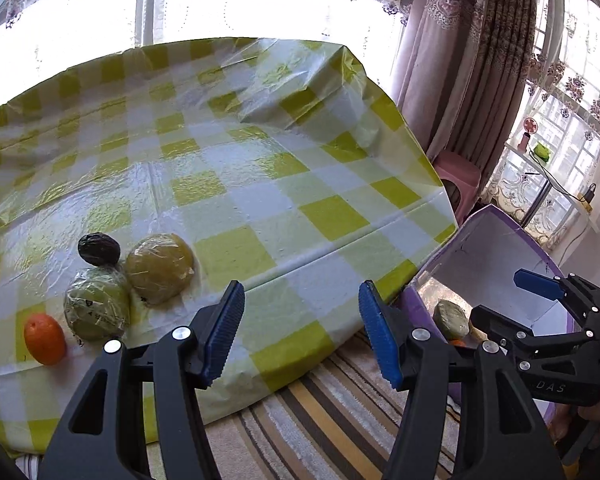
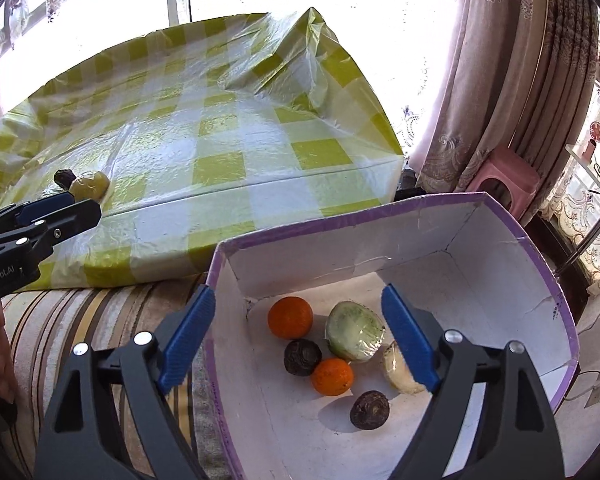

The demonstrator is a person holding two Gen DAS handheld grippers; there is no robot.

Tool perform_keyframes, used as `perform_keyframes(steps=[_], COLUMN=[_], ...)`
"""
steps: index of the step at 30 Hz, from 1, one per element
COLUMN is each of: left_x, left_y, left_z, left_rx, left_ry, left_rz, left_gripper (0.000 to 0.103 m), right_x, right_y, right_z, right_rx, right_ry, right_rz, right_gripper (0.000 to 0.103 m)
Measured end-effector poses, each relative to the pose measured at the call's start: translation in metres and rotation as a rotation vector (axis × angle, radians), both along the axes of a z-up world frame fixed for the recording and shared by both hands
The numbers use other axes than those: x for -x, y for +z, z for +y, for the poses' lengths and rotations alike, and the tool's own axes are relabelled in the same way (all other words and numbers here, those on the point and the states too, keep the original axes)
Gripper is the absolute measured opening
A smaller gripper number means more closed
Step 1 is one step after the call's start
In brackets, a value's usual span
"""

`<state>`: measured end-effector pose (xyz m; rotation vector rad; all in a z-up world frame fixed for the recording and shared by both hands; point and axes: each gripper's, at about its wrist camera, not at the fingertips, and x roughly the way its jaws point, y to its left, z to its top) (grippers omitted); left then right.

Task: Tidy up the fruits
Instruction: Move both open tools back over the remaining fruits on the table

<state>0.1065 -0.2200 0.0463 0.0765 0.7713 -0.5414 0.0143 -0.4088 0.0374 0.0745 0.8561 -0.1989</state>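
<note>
Only the left wrist view shows all four fruits left on the table [image 1: 260, 184], which has a yellow-and-white checked cover: a small orange [image 1: 45, 339] nearest the edge, a wrapped green fruit [image 1: 97, 308] just beside it, a wrapped yellow-green fruit [image 1: 159, 268] touching that one, and a dark fruit [image 1: 99, 249] behind them. The right wrist view sees only the dark fruit and the yellow-green one, far on the left. That view looks down into the purple-rimmed box [image 2: 380, 208], which stands on the striped floor covering [image 1: 332, 412] beside the table. Inside the box lie two oranges [image 2: 290, 317], two dark round fruits [image 2: 302, 357], a wrapped green fruit [image 2: 355, 336] and a pale wrapped fruit [image 2: 398, 370] partly hidden behind one blue pad. In the left view only a small part of this content is visible. The right gripper [image 2: 298, 338] hangs over the near side of the box, tilted down, jaws wide and empty. The left gripper [image 1: 302, 330] points down at the table edge to the right of the fruits, jaws parted with nothing between them.
</note>
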Motion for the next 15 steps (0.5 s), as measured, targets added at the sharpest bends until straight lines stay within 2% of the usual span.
perform_keyframes(steps=[10,15], left_x=[-0.007,-0.018], left_y=[0.014,0.002], left_z=[0.111,0.166], left_rx=[0.048,0.087], left_ry=[0.203,0.316], left_rz=[-0.017,0.048], left_gripper=[0.059,0.059], right_x=[-0.024,-0.036], right_y=[0.0,0.001], right_z=[0.052,0.076], right_rx=[-0.033,-0.046], right_ry=[0.095,0.131], right_rz=[-0.02,-0.035], right_gripper=[0.089,0.089])
